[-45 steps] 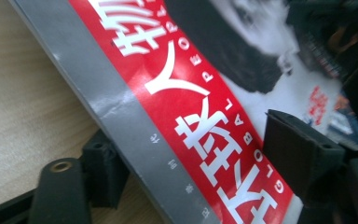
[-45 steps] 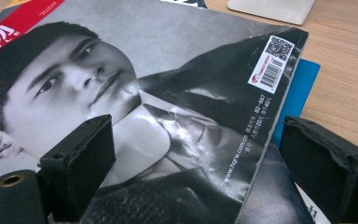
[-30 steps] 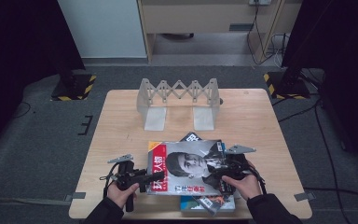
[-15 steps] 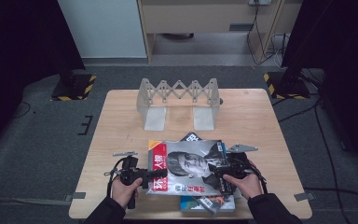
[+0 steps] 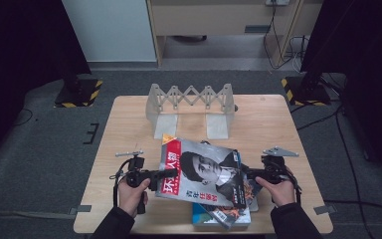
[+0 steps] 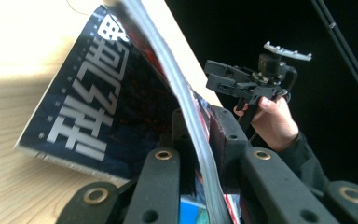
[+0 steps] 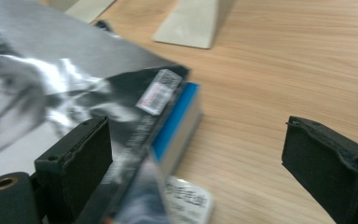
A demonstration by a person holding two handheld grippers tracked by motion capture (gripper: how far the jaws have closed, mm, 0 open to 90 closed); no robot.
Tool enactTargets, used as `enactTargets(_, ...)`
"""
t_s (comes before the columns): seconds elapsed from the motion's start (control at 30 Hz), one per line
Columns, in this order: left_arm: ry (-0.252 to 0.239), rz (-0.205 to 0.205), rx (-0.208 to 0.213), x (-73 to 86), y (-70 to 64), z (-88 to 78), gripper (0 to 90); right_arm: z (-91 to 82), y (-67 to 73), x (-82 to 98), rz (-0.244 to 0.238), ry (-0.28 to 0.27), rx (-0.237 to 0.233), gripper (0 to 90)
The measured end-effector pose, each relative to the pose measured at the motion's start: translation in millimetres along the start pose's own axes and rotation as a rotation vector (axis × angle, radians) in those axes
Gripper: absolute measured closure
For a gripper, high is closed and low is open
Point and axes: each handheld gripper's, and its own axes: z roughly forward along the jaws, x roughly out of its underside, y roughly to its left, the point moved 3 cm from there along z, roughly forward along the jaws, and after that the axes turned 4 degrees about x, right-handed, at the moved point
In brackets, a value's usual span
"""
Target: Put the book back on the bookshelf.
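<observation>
High view | one magazine (image 5: 204, 172) pinched by left hand-held gripper (image 5: 166, 173) | right hand-held gripper (image 5: 246, 173) gapes | one rack (image 5: 191, 99)

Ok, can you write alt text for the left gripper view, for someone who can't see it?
The left gripper has just closed its black jaws on a magazine, lifting that edge off a wooden table. Farther off, a hand holds the right gripper against darkness.
</observation>
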Motion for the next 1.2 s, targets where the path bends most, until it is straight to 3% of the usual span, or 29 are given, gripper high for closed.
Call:
enactTargets(0.1, -0.011, -0.015, 0.009, -2.7, -1.0, 0.3, 81.7, -2.5, -9.5, 0.0, 0.022, -0.004, 0.026, 8.6)
enactTargets(0.2, -0.027, -0.046, 0.030, -7.2, -2.3, 0.7, 83.9, -5.5, -27.3, 1.5, 0.019, -0.008, 0.088, 8.3)
enactTargets(0.3, -0.057, -0.062, 0.054, -12.7, -3.1, 0.5, 85.5, -5.6, -34.5, 2.7, 0.027, -0.004, 0.102, 8.0)
enactTargets(0.43, -0.079, -0.046, 0.065, -21.6, -9.2, -0.8, 85.7, -5.9, -49.5, 5.7, 0.055, -0.001, 0.139, 8.0)
enactTargets(0.57, -0.094, -0.043, 0.074, -26.5, -13.4, -2.1, 85.9, -5.9, -58.7, 8.1, 0.047, 0.016, 0.170, 7.7)
enactTargets(0.9, -0.166, -0.018, 0.111, -47.8, -29.5, -13.4, 85.9, -2.6, -69.9, 10.8, 0.030, 0.037, 0.214, 7.4)
enactTargets(1.0, -0.191, 0.003, 0.103, -56.0, -34.3, -17.9, 85.9, -0.4, -73.0, 12.5, 0.027, 0.056, 0.231, 7.3)
enactTargets(1.2, -0.232, 0.064, 0.046, -77.4, -44.1, -29.6, 86.0, 1.2, -77.8, 13.9, 0.016, 0.071, 0.250, 7.2)
